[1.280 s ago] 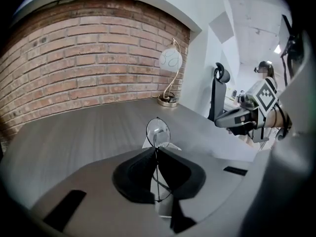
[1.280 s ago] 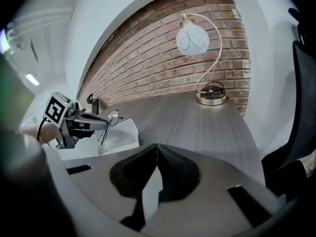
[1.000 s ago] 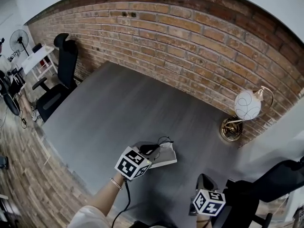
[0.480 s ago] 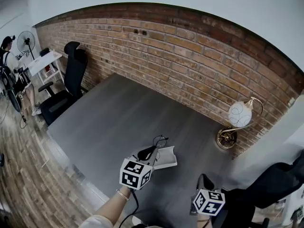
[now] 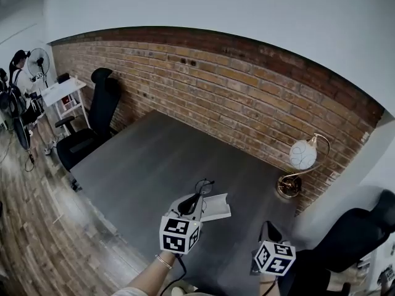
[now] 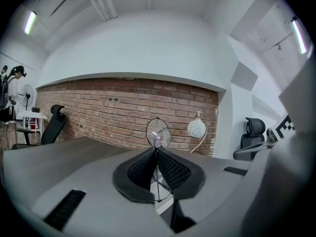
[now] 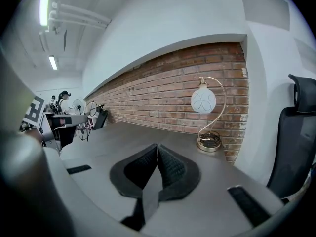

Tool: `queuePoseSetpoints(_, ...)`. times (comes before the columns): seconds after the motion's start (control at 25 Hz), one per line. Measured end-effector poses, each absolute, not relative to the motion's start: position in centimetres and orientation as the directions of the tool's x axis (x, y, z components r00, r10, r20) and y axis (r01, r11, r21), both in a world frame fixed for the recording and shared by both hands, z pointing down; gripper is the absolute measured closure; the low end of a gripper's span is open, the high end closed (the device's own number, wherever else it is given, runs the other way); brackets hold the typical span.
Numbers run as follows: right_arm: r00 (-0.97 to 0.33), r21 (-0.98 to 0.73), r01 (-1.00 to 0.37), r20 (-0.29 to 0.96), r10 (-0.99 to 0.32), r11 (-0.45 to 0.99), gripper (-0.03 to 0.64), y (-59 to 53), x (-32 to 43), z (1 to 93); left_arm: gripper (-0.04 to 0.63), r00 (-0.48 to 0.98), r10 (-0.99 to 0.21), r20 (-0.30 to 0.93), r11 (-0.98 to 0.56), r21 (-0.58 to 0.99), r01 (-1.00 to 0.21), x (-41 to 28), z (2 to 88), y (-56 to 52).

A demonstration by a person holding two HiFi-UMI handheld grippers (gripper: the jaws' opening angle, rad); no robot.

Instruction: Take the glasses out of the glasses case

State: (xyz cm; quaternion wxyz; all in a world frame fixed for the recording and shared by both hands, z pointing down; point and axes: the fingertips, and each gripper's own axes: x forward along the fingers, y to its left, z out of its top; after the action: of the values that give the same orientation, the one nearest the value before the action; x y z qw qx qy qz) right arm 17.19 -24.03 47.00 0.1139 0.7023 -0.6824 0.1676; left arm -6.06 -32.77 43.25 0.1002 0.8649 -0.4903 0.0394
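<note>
Left hand-held gripper (image 5: 196, 197): jaws pressed almost fully together, pinching the thin wire frame of the glasses (image 5: 204, 186). In the left gripper view the ribbed pads (image 6: 170, 169) met on the dark wire, and one round lens (image 6: 158, 132) stood upright just past the tips at 12 o'clock, edge-thin frame running down between the pads. Nothing else sat in that grip. In the head view the glasses were at 1 o'clock from this gripper's marker cube (image 5: 179, 234), out of the glasses case (image 5: 216, 207) and not touching it as far as the view showed. The case lay open on the grey surface (image 5: 154, 159), white inside, just beside the gripper's tips at about 4 o'clock from the glasses. Right hand-held gripper (image 5: 266, 230): jaws closed on each other with nothing between them, as seen in the right gripper view (image 7: 157, 149); it was well apart from the case, at roughly 4 o'clock from it, near the surface's front edge. A lamp (image 5: 302, 155) with a round white shade and brass base stood on the surface at 2 o'clock from the case, against the brick wall (image 5: 234, 85); the same lamp (image 7: 203, 101) showed at 1 o'clock ahead of the right jaws.
</note>
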Motion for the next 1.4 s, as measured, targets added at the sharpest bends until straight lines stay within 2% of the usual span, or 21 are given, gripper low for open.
queuePoseSetpoints(0.44, -0.034, -0.035, -0.999, 0.289, -0.957, 0.025, 0.583, -25.3, 15.0, 42.2, 0.566, 0.47, -0.877, 0.101, -0.452, 0.16, -0.878, -8.7, 41.0, -31.1)
queuePoseSetpoints(0.8, -0.026, -0.028, -0.999, 0.226, -0.974, 0.02, 0.584, -25.8, 13.9, 40.6, 0.566, 0.445, -0.89, 0.103, -0.426, 0.165, -0.89, -10.3, 41.4, -30.7)
queuePoseSetpoints(1.4, -0.018, -0.017, -1.0, 0.26, -0.965, 0.015, 0.584, -25.9, 13.7, 41.8, 0.566, 0.466, -0.878, 0.113, -0.445, 0.172, -0.879, -9.4, 42.2, -31.5)
